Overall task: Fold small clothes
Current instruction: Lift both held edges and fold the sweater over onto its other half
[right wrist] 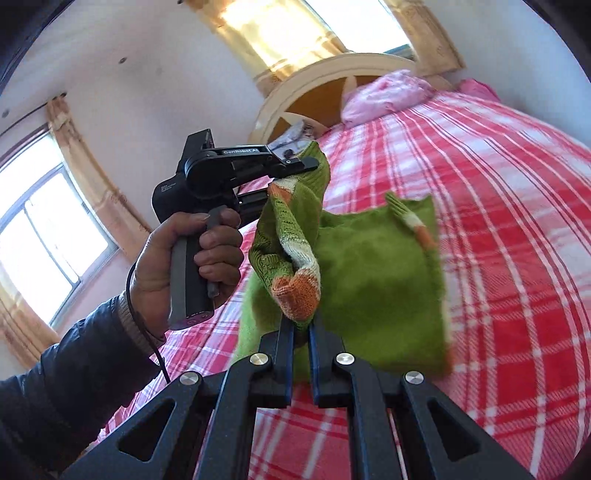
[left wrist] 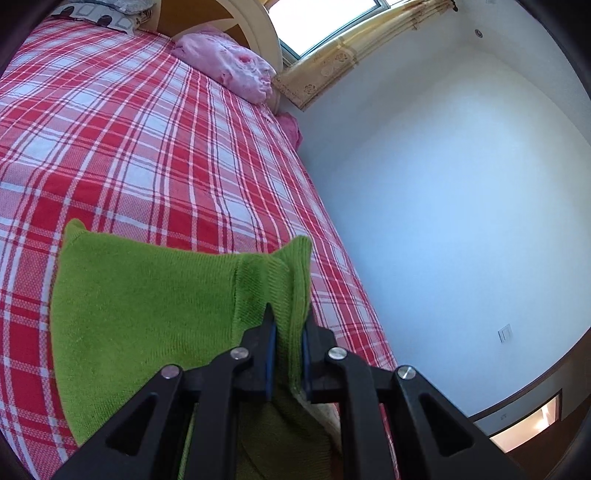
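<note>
Lime-green knitted sweater (right wrist: 373, 280) with orange-and-white striped cuffs (right wrist: 299, 291). Red, pink and white plaid bedsheet (left wrist: 147, 147). Pale pink floral pillow (left wrist: 229, 62). Black claws with blue pads (left wrist: 271, 354). Cream-and-ochre headboard (right wrist: 325, 85). Golden patterned curtains (right wrist: 280, 40).

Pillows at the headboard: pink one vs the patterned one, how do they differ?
The pink pillow is plain pink with a faint floral print; the patterned pillow is grey-white with dark shapes. The pink pillow lies near the bed's wall-side edge and shows in full; the patterned pillow lies toward the other side and is cut off by the frame. Both lie on the plaid bedspread against the headboard.
</note>
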Tool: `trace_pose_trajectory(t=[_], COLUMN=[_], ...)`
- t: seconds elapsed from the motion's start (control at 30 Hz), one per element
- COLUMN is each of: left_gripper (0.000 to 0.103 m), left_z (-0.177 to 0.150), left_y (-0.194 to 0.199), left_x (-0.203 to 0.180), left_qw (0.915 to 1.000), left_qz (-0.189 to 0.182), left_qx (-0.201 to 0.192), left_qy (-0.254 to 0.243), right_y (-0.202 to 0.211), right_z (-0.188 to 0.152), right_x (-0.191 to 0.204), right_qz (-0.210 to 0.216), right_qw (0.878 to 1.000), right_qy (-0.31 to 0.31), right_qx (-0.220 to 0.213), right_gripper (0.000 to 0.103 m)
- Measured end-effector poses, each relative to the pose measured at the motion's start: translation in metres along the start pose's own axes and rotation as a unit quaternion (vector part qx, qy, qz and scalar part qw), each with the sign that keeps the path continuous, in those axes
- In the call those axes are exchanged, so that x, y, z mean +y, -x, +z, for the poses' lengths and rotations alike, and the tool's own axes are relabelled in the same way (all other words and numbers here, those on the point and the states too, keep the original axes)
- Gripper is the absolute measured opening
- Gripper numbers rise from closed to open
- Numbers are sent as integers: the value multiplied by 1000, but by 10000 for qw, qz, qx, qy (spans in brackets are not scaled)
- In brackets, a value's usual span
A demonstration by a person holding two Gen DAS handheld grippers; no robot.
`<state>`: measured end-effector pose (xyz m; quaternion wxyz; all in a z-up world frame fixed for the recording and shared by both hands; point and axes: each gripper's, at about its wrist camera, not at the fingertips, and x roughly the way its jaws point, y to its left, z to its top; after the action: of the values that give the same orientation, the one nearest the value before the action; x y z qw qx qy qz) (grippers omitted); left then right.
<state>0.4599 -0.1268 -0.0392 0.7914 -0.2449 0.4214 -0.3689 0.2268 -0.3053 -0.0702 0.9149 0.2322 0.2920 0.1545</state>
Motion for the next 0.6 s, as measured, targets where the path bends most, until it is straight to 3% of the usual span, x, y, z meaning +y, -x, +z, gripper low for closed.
trace_pose_trajectory(t=[0.23,0.6], left_gripper=[12,14], left_z=[-11,-35], left_y=[-45,-91], left_x=[-10,-37], left_qw=[9990,9885], left_qz=[254,1024], left_qx=[368,713], left_qy=[-80,-852], right_y=[3,3], right_z=[-12,-26], right_x=[-36,-73], right_qz=[-133,-199], right_qw=[9989,9927], right_qy=[-454,-1175], right_qx=[16,176], right_gripper=[6,6])
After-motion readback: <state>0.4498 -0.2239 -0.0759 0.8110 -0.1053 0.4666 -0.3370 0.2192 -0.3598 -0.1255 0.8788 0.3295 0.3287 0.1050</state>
